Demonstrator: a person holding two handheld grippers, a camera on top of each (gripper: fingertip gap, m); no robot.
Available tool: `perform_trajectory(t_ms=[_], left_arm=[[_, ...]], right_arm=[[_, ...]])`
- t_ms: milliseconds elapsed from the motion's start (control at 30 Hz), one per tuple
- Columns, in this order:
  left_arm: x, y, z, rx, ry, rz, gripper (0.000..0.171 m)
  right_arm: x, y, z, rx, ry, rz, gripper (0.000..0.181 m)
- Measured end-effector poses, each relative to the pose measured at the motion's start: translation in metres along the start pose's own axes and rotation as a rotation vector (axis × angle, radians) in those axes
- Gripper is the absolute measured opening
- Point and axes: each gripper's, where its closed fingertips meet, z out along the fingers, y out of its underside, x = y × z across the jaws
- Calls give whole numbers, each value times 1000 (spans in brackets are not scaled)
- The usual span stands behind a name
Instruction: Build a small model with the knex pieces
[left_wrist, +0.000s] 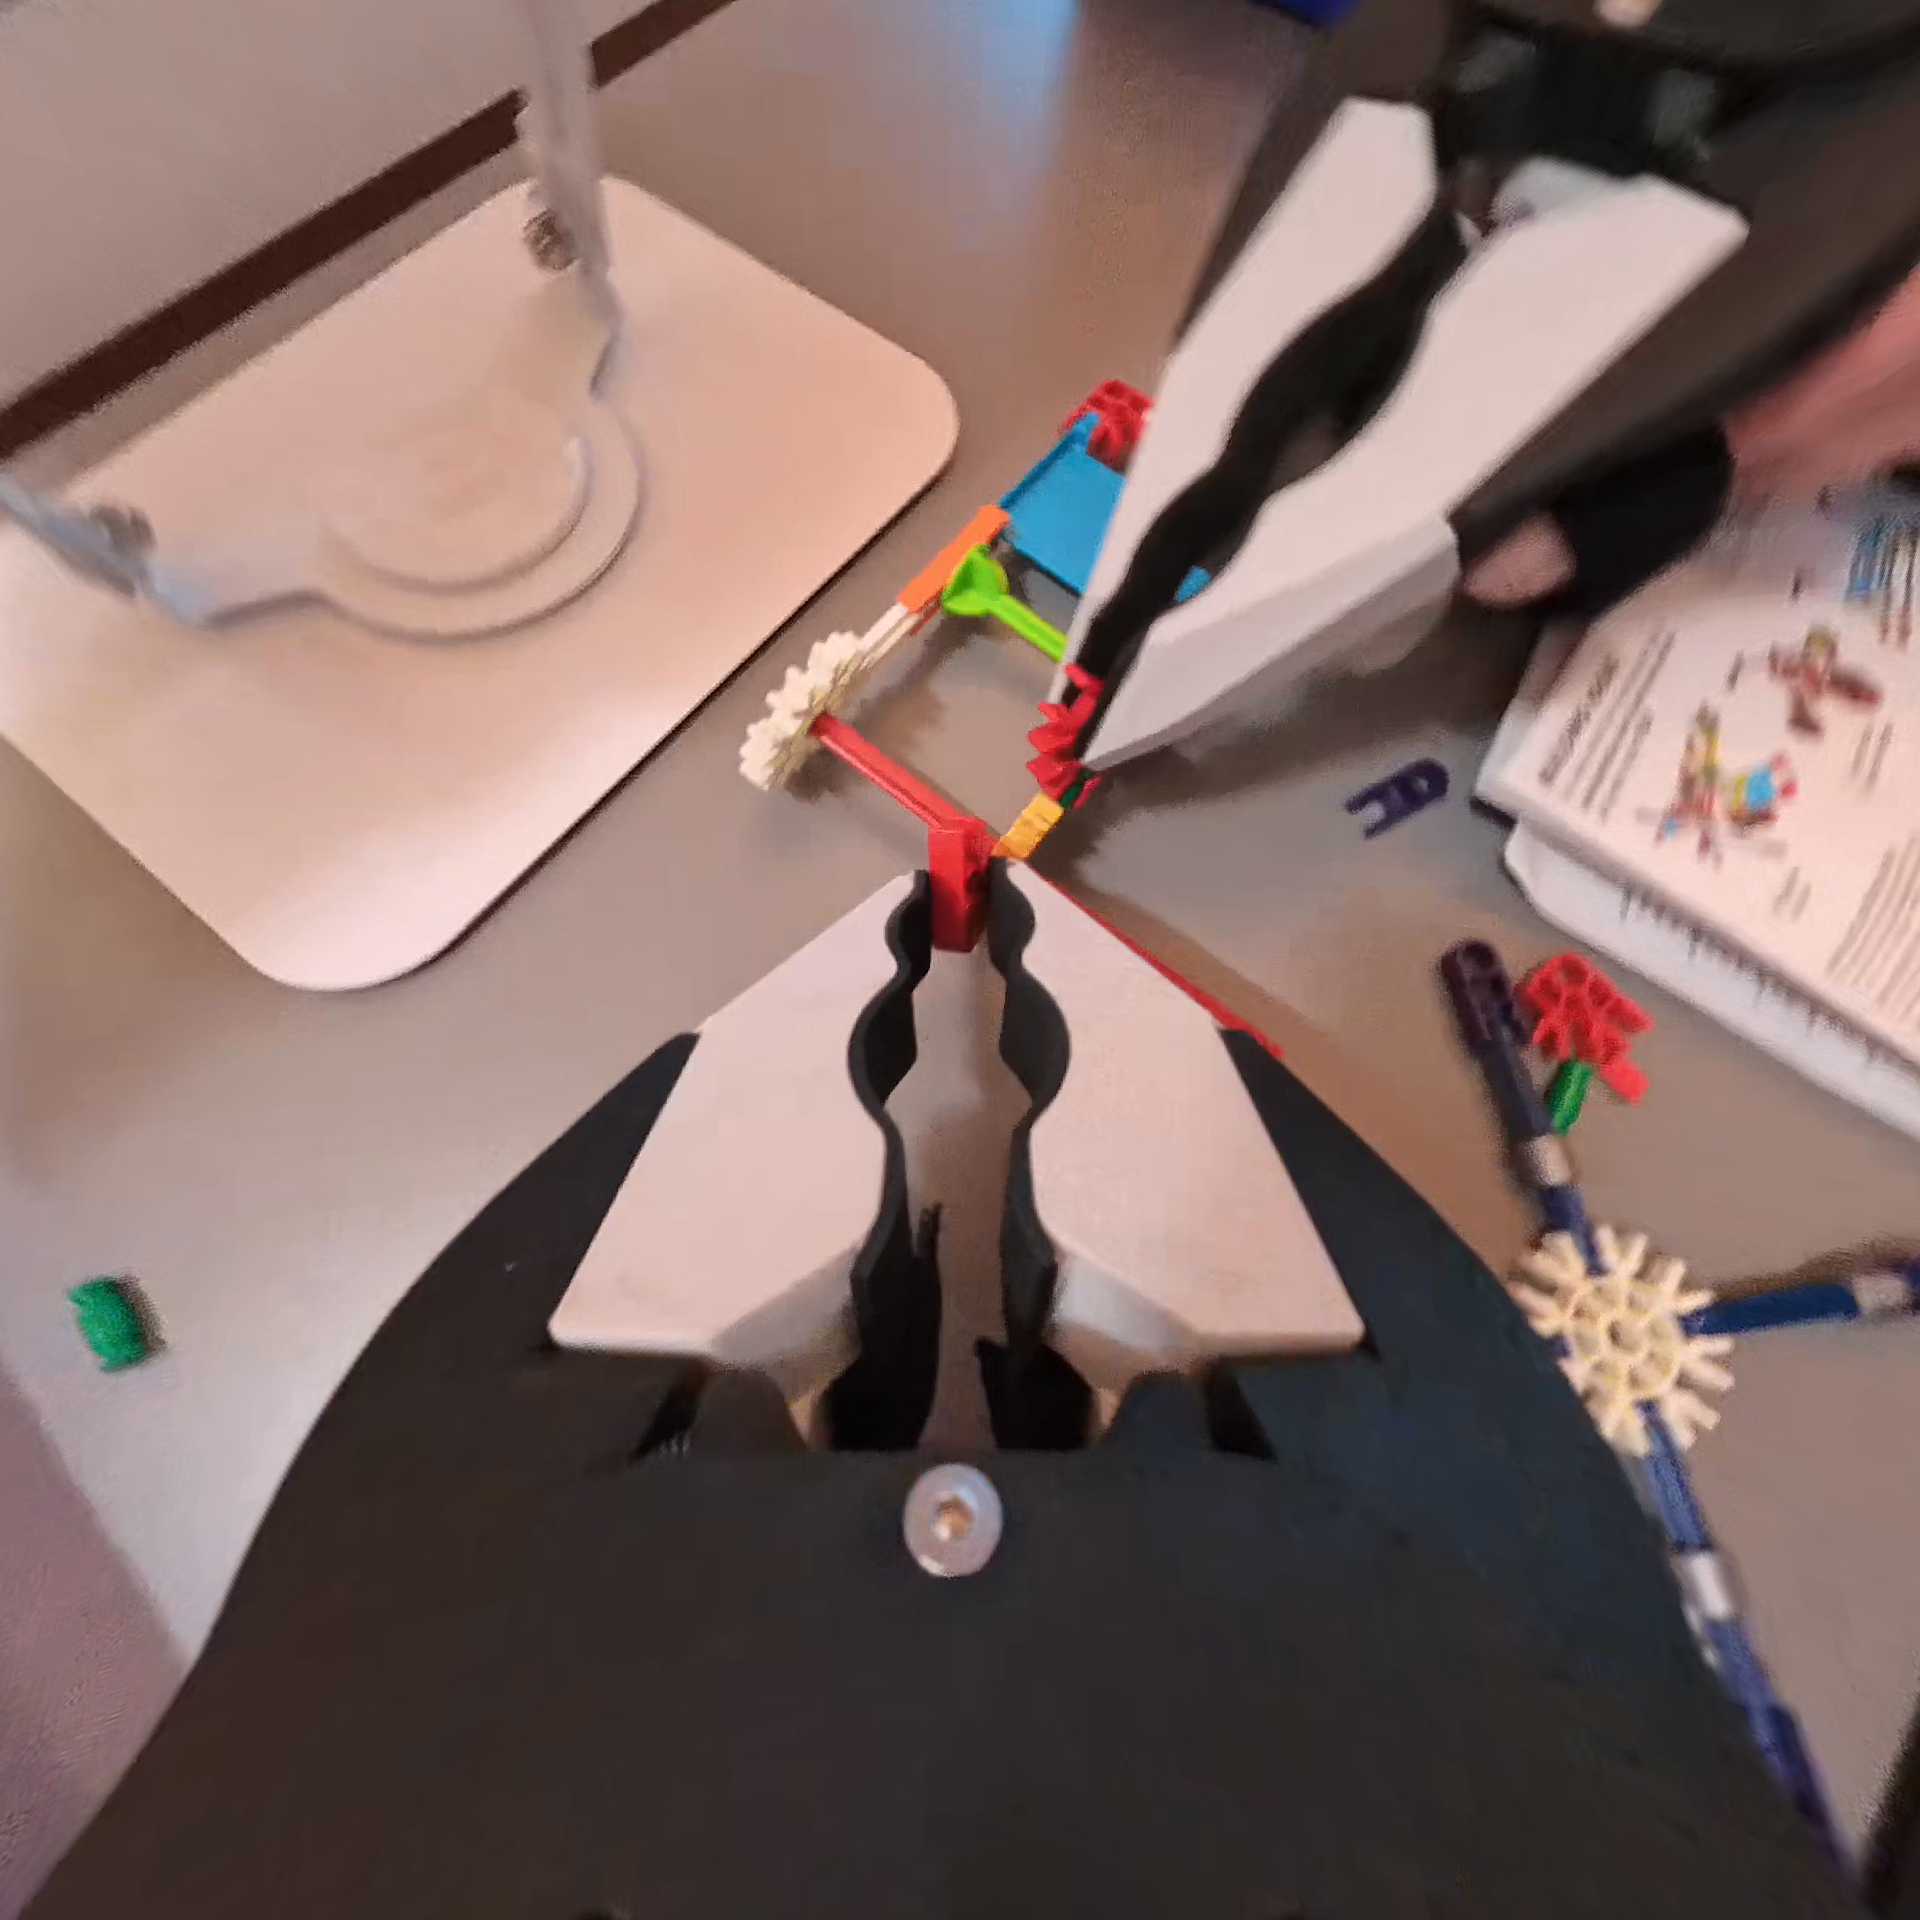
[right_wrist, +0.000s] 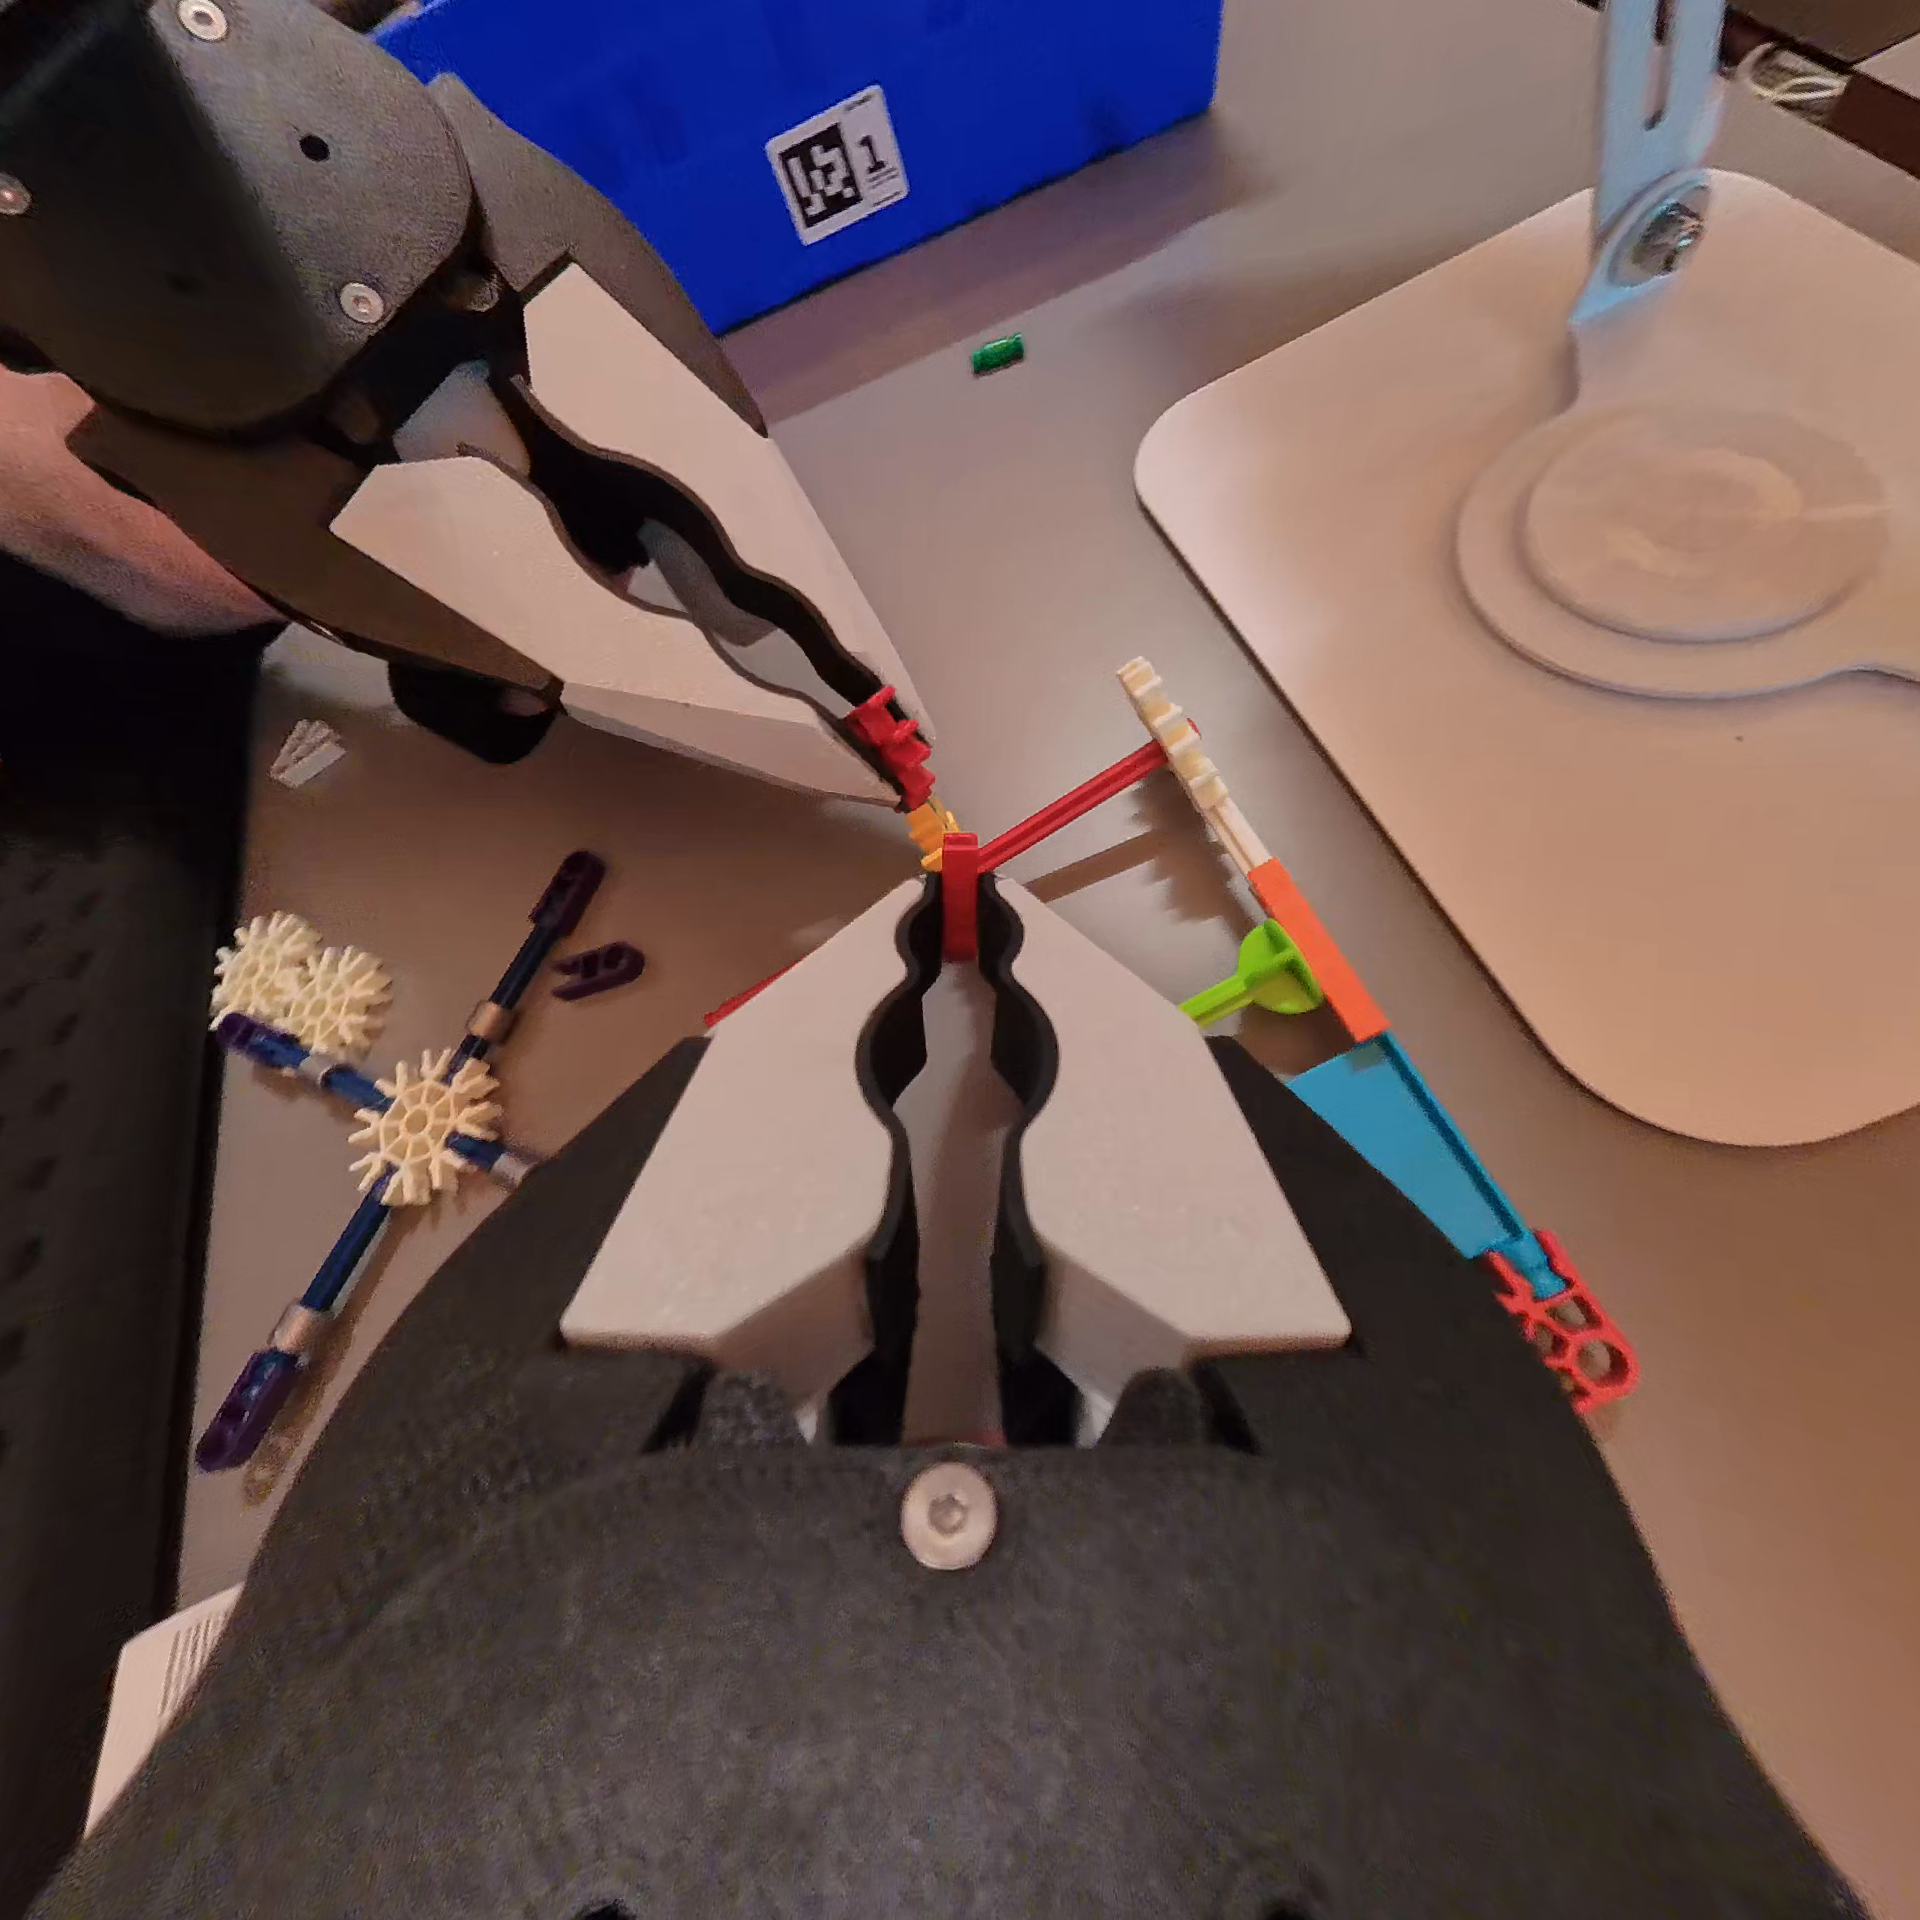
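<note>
Two hand-held grippers clamp one rod-and-connector frame (left_wrist: 951, 566) low over the surface (left_wrist: 1299, 914). The left hand-held gripper (left_wrist: 956, 878) is closed on a red connector (left_wrist: 958, 914), the right hand-held gripper (right_wrist: 961, 883) on a second red connector (right_wrist: 961, 920), w/ a yellow spacer (left_wrist: 1029, 828) between. Risk, imo: an off-axis pull could pop the red rod (left_wrist: 873, 769) or twist that joint apart.

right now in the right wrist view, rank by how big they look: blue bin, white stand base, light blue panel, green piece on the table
1. white stand base
2. blue bin, though cut off by the frame edge, so unsure
3. light blue panel
4. green piece, smallest and farther from the camera
</note>
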Motion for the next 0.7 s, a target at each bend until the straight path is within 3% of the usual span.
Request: perform_trajectory(t_ms=[133, 233, 300, 467, 633, 700], left_arm=[[-6, -4, 4, 49, -2, -238, 7], [-3, -5, 2, 66, 3, -188, 8], [2, -2, -1, 33, 7, -1, 14], [0, -8, -18, 18, -223, 641, 35], [27, -9, -17, 17, -303, 1273, 32], [31, -5, -16, -16, -288, 1398, 26]], right_arm=[[4, -2, 1, 22, 58, 34, 4], [4, -2, 0, 22, 41, 34, 4], [-1, 0, -1, 13, 7, 21, 4], [-7, 6, -6, -43, -56, -34, 3], [-14, 12, -12, -85, -149, -51, 4], [-15, 14, -14, -95, -162, -59, 4]])
